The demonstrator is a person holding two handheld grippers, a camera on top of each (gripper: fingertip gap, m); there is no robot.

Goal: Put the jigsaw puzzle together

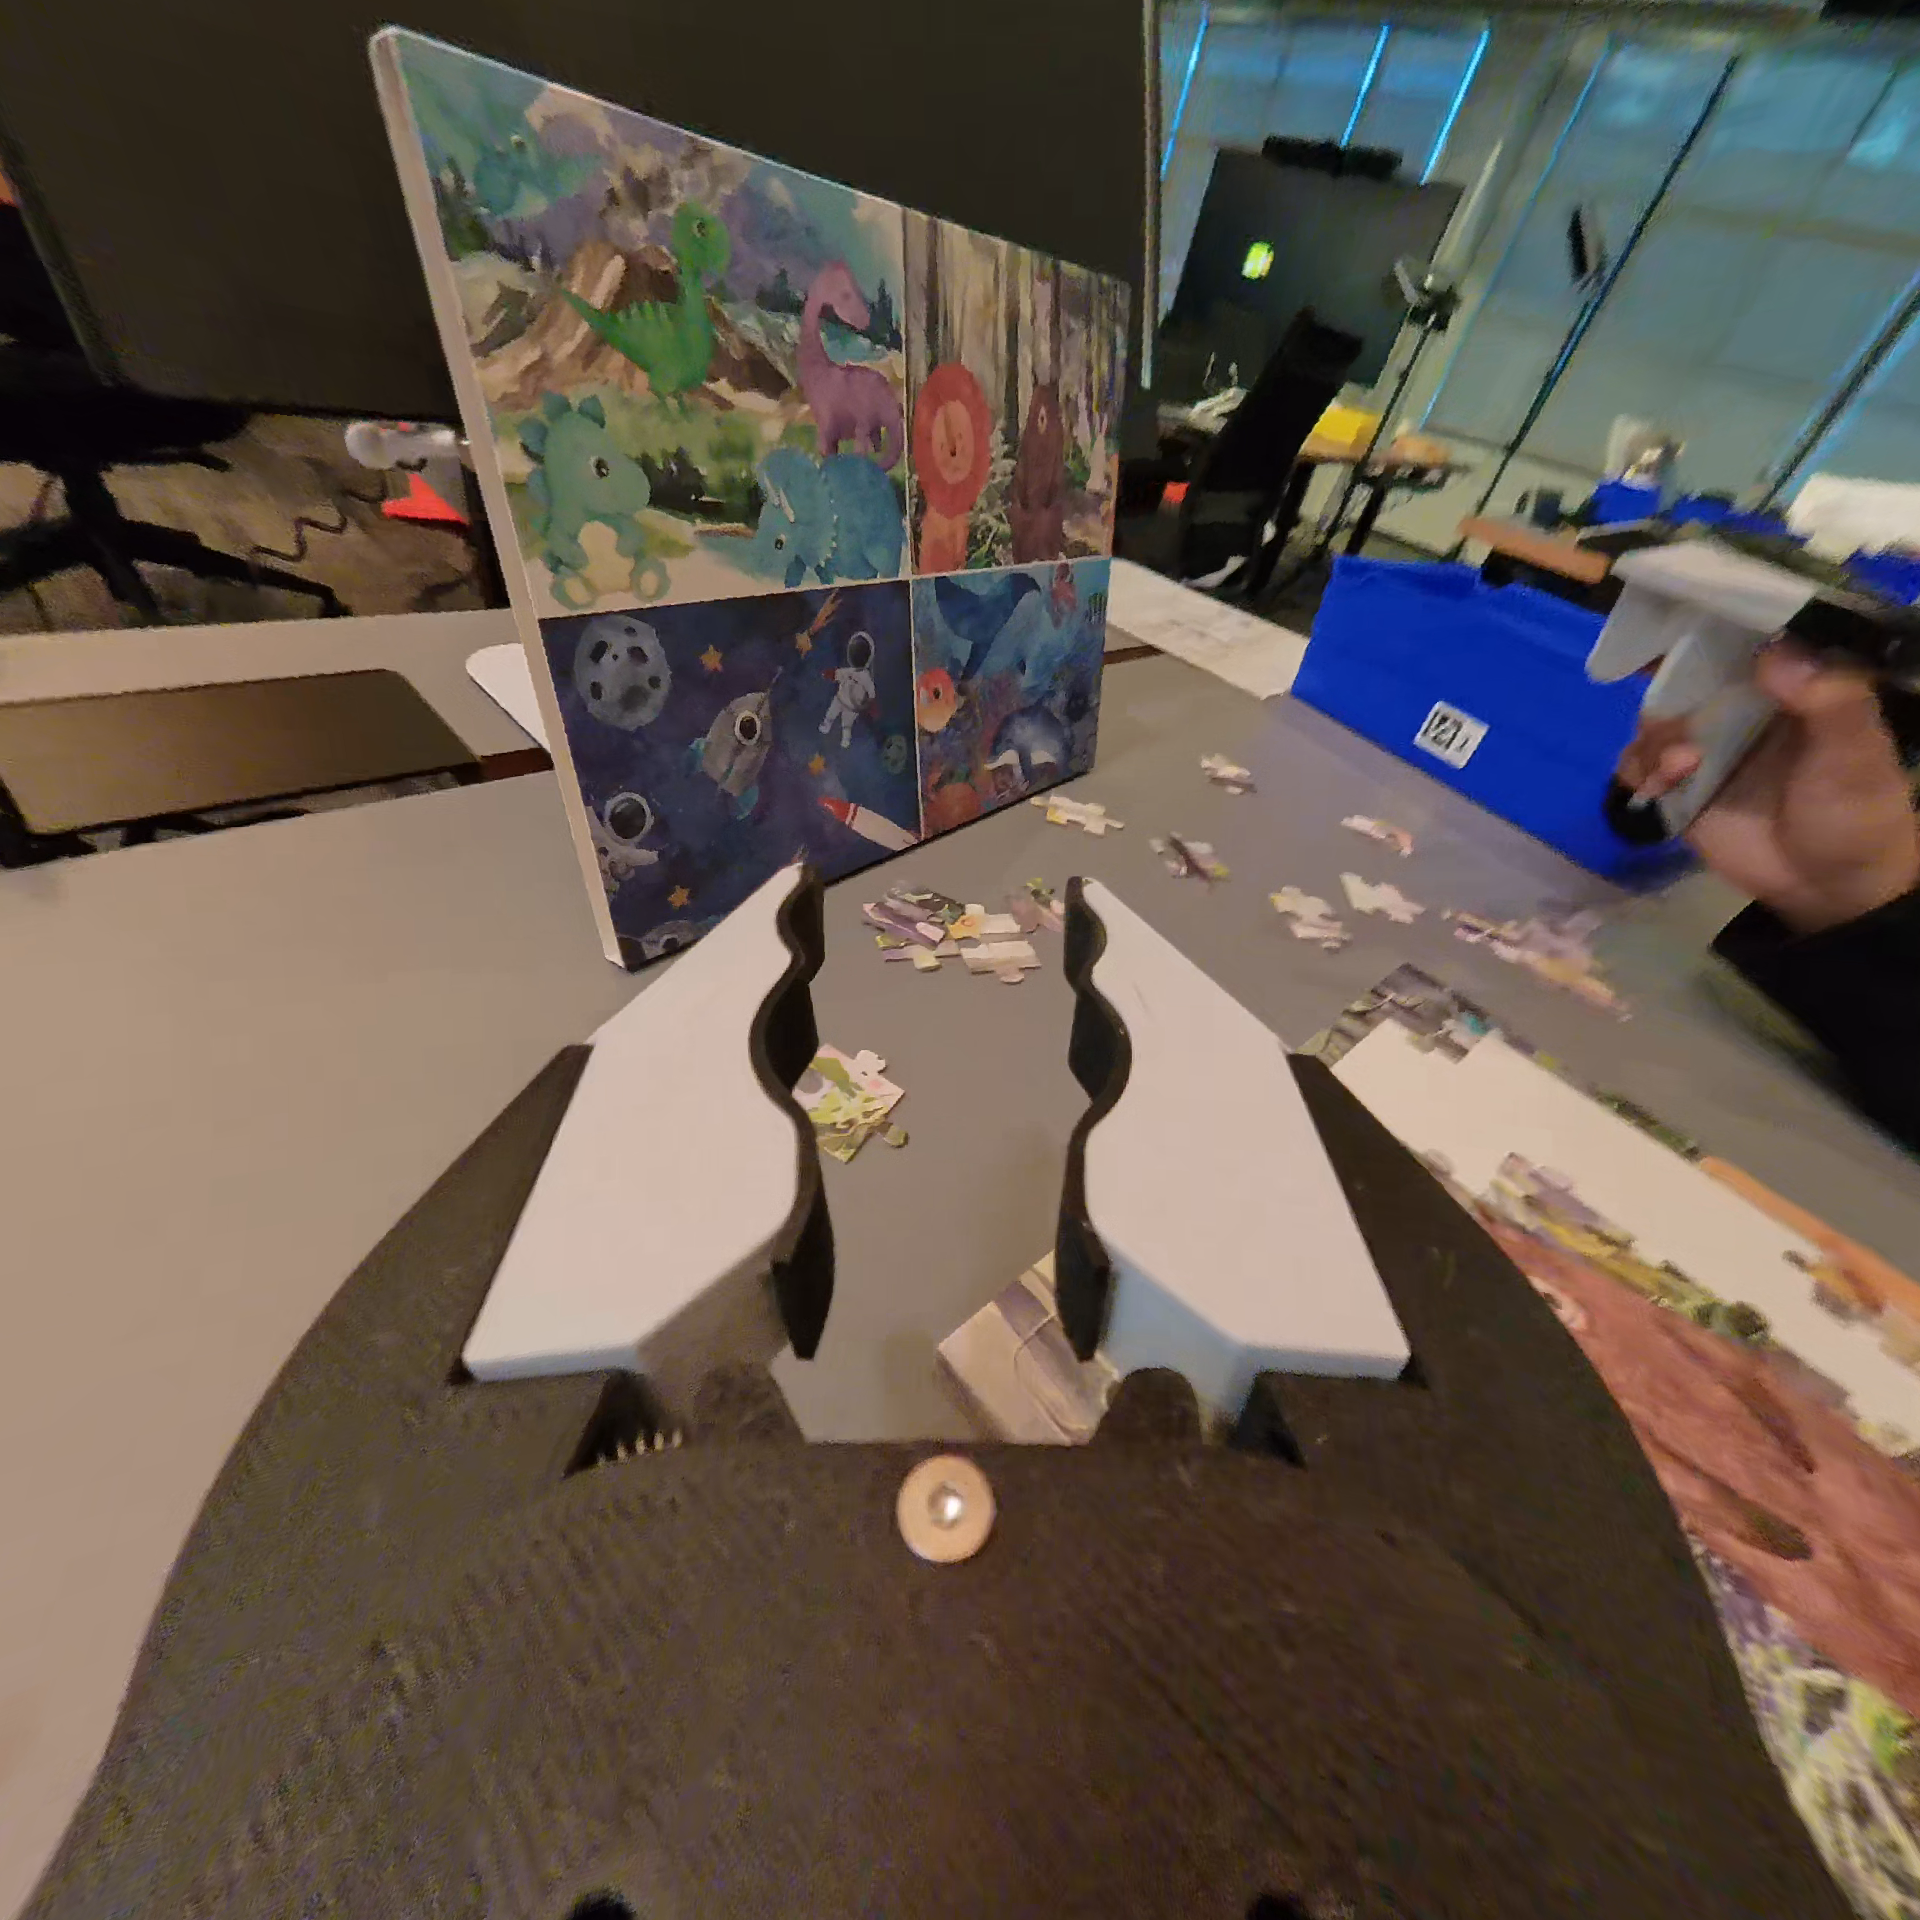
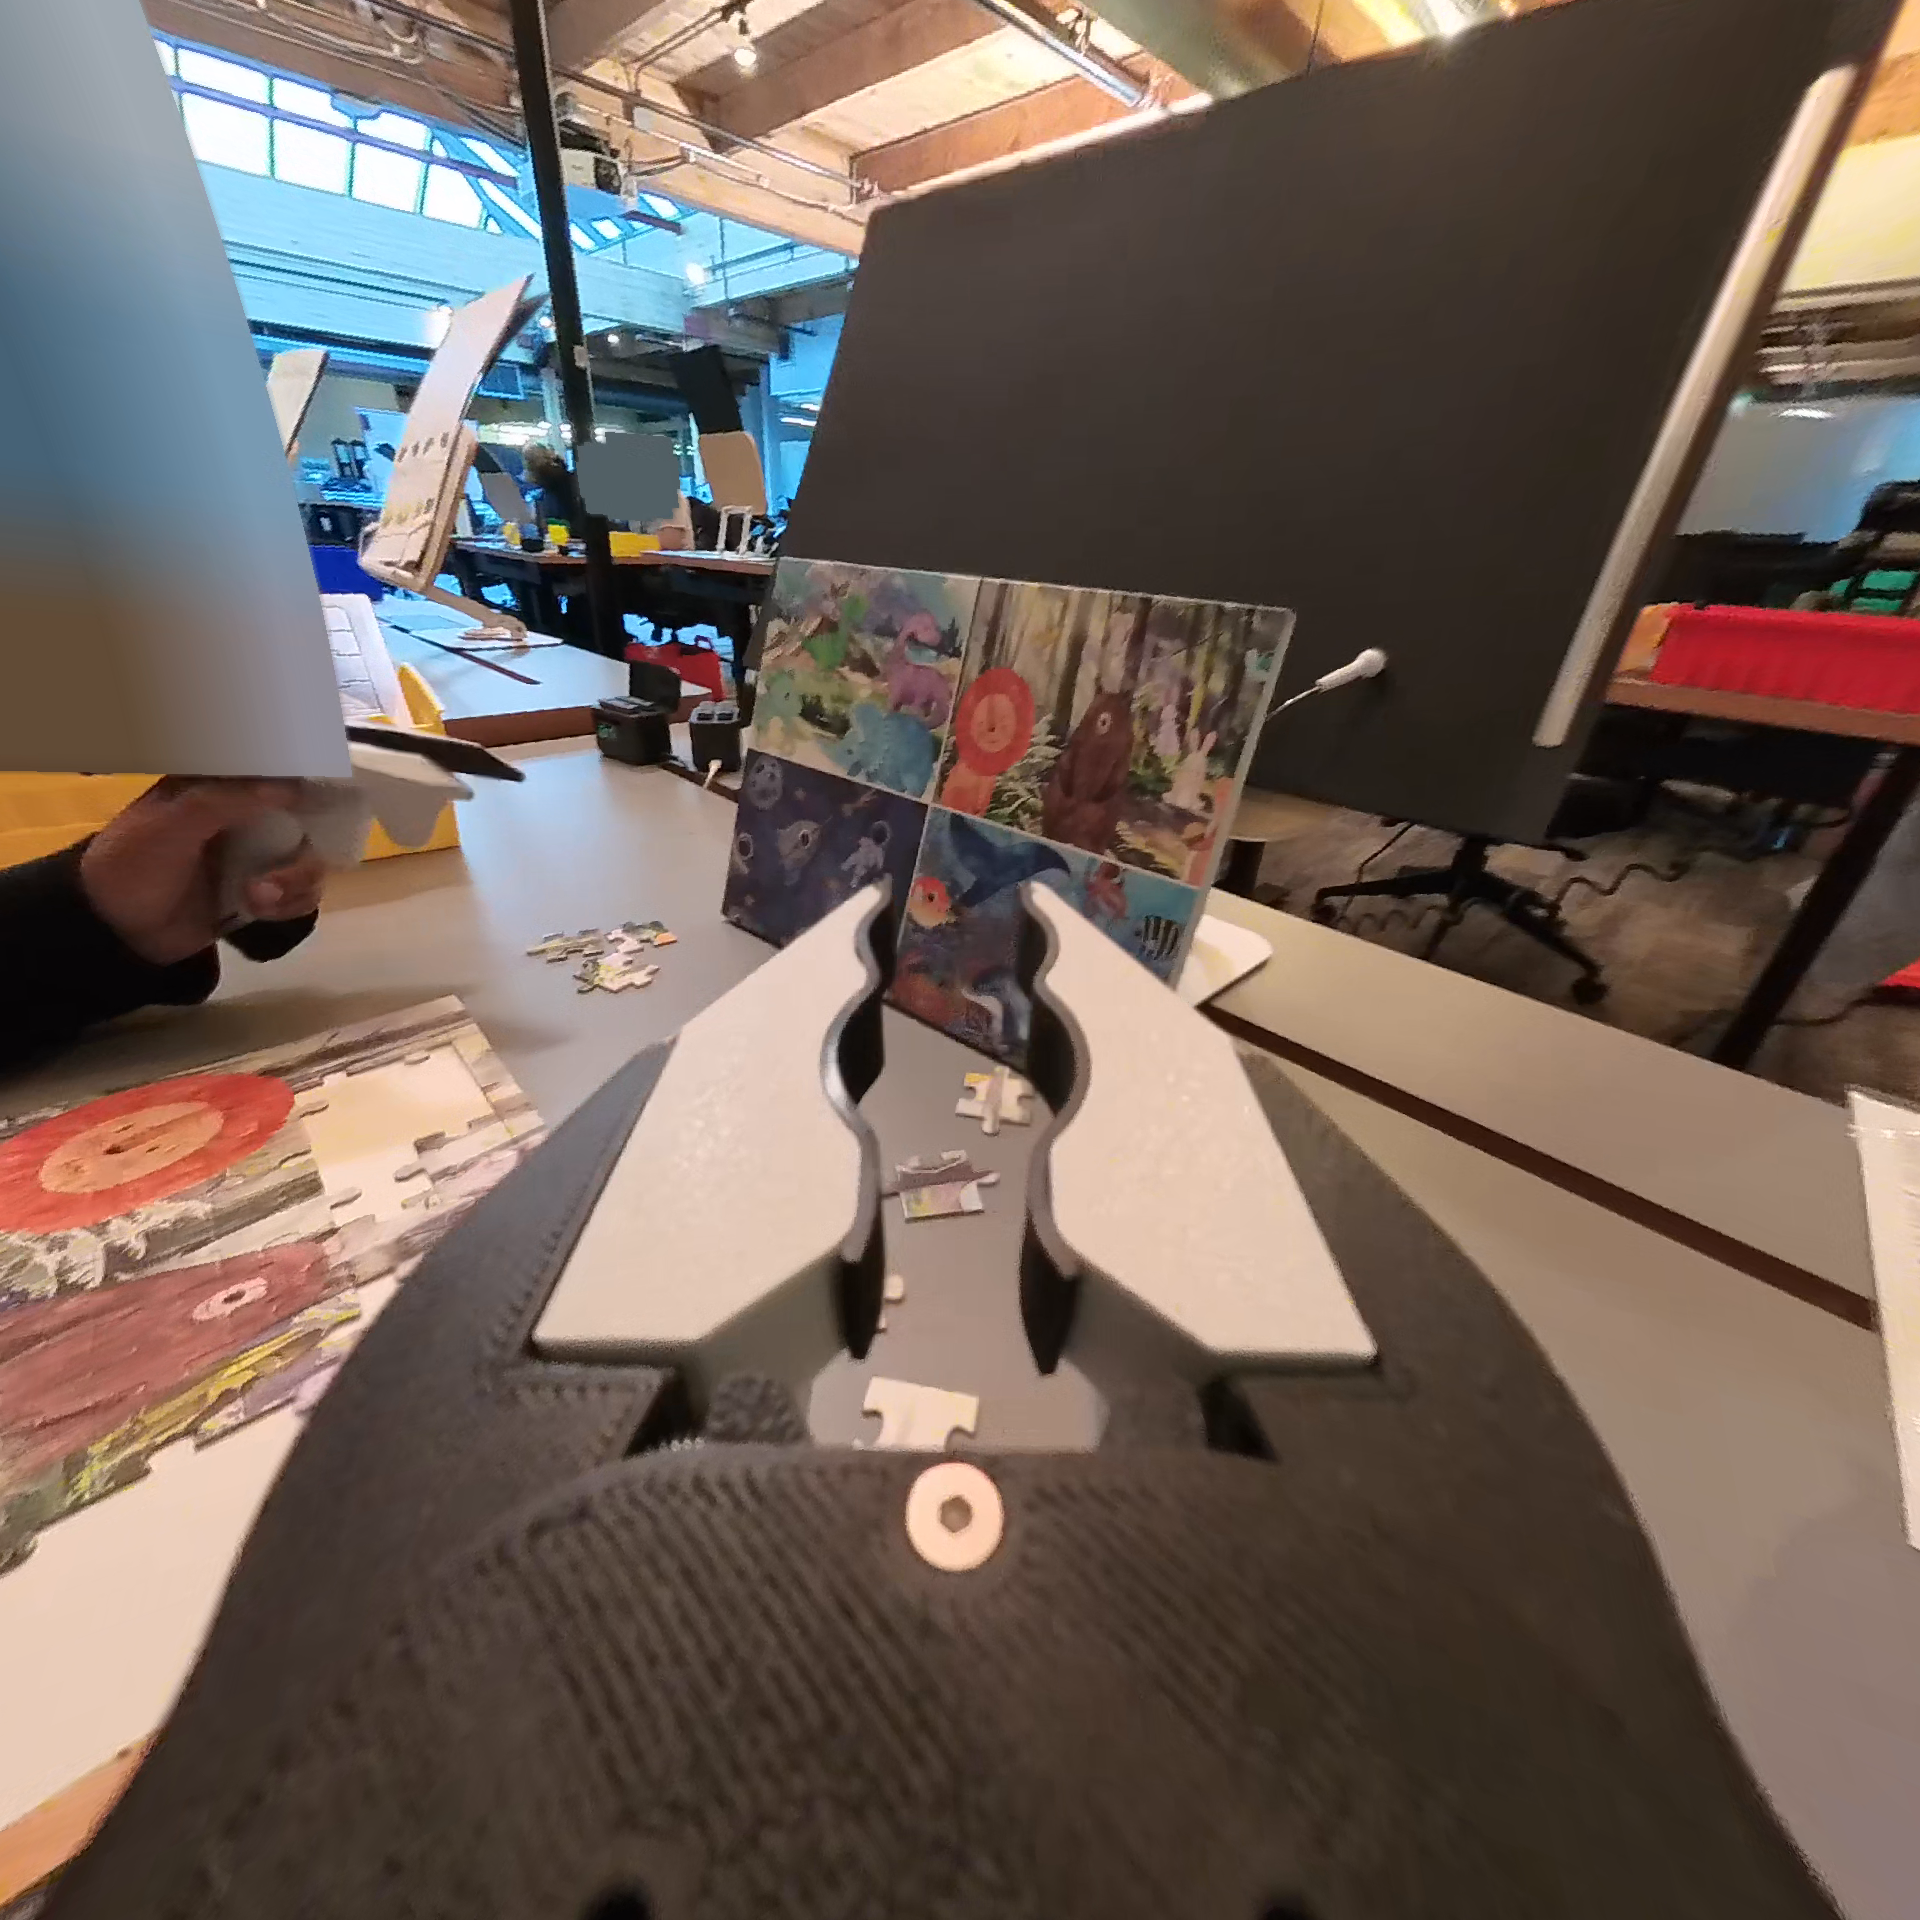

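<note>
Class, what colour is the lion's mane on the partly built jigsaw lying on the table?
Orange-red, on the partly built jigsaw; the right wrist view shows it best.

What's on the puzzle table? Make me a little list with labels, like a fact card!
left gripper: open, holding nothing, above the grey table
right gripper: open, holding nothing
puzzle box: standing upright, pictures of dinosaurs, a lion, space and sea animals
unfinished puzzle: lying flat, shows a red-maned lion, gaps still open
loose pieces: scattered on the table in front of the box
nearest piece to right gripper: flat on the table between its fingers
blue bin: at the far table edge
</note>
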